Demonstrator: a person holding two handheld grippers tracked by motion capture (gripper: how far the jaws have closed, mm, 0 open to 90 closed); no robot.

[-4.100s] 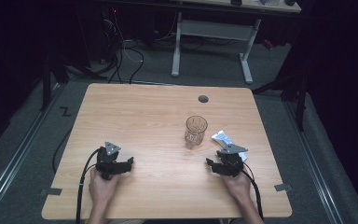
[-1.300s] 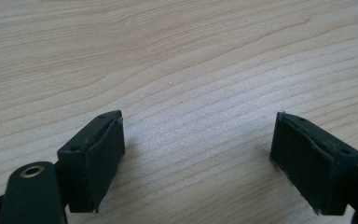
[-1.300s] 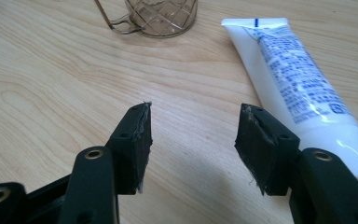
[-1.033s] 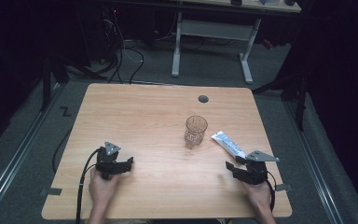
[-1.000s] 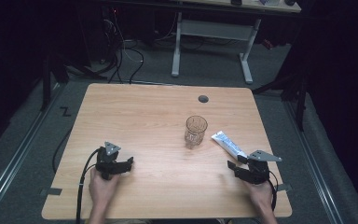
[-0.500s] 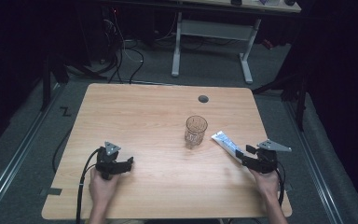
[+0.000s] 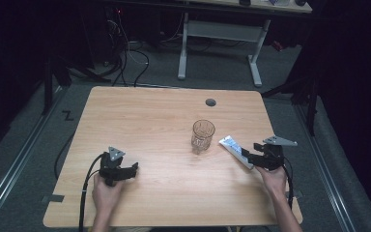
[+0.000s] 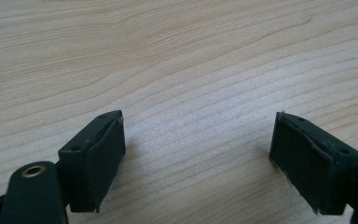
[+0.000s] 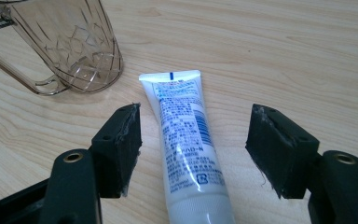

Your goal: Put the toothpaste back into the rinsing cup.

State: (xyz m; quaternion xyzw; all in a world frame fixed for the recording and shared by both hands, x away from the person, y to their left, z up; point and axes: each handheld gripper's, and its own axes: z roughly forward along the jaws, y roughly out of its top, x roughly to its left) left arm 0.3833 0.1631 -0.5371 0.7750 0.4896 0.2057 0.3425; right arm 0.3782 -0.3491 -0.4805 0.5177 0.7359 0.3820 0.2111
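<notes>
1. Wooden table [image 7: 149, 125], light-grained, takes up the middle of the high view, with a small dark round grommet [image 7: 210, 102] set near its far edge. Dark floor lies around it, and the white legs of another desk [image 7: 183, 48] stand beyond the far side.
2. Clear faceted glass mug [image 7: 203, 136] stands upright right of the table's centre. In the right gripper view its handle points off to the left and its base sits just beside the flat crimped end of the tube, not touching it.
3. White toothpaste tube [image 9: 186, 140] with blue print lies flat on the wood, just right of the mug in the high view. Its crimped end is toward the mug and its cap end toward the person.
4. Right gripper [image 7: 257, 159], held in the person's right hand [image 7: 272, 178], sits low at the tube's near end. Its jaws are spread wide, one on each side of the tube, with bare wood showing between each pad and the tube; they grasp nothing.
5. Left gripper [image 7: 125, 170], in the left hand [image 7: 107, 191], rests near the front left part of the table, well apart from mug and tube. Its jaws stand wide apart over bare wood and hold nothing.
</notes>
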